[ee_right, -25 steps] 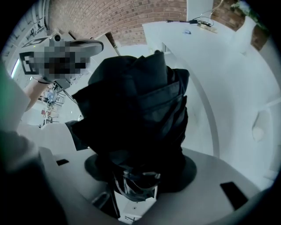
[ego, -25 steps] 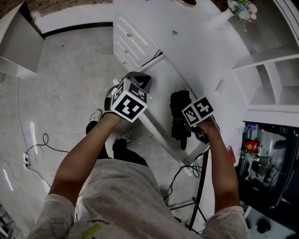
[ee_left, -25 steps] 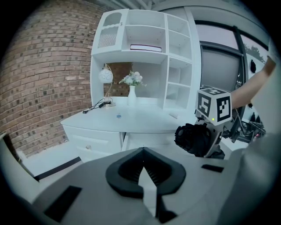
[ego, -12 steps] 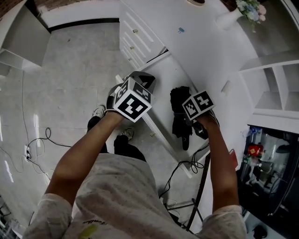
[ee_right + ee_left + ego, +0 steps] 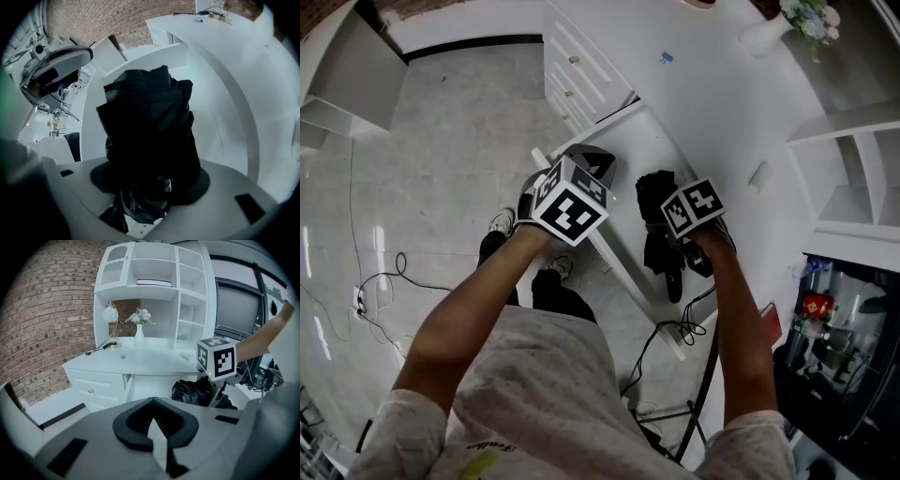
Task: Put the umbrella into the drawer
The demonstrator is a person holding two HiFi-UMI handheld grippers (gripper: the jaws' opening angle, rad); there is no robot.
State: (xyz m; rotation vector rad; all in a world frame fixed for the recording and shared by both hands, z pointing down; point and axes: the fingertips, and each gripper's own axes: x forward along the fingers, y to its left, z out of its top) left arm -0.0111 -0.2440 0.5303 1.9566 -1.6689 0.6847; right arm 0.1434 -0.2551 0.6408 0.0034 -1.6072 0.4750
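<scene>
- Right gripper [image 5: 149, 190] jaws clenched on a black folded fabric umbrella [image 5: 147, 126], held over the pulled-out white drawer [image 5: 617, 272]
- Left gripper [image 5: 154, 425] jaws pressed together, nothing between them, near the drawer's front
- White vase of flowers [image 5: 139, 336] well beyond the drawer

The head view looks steeply down from above the person's arms onto the open drawer [image 5: 628, 150] and the floor [image 5: 441, 141] at the left. The left gripper view rides low on the left gripper [image 5: 154, 427] and faces the far desk [image 5: 140, 363], shelves [image 5: 154, 268] and brick wall [image 5: 51, 310]. The right gripper view looks along the umbrella [image 5: 150, 117] from very near, so that it fills the middle. The grey shape at its upper left is probably the left gripper. All three views share the umbrella.
</scene>
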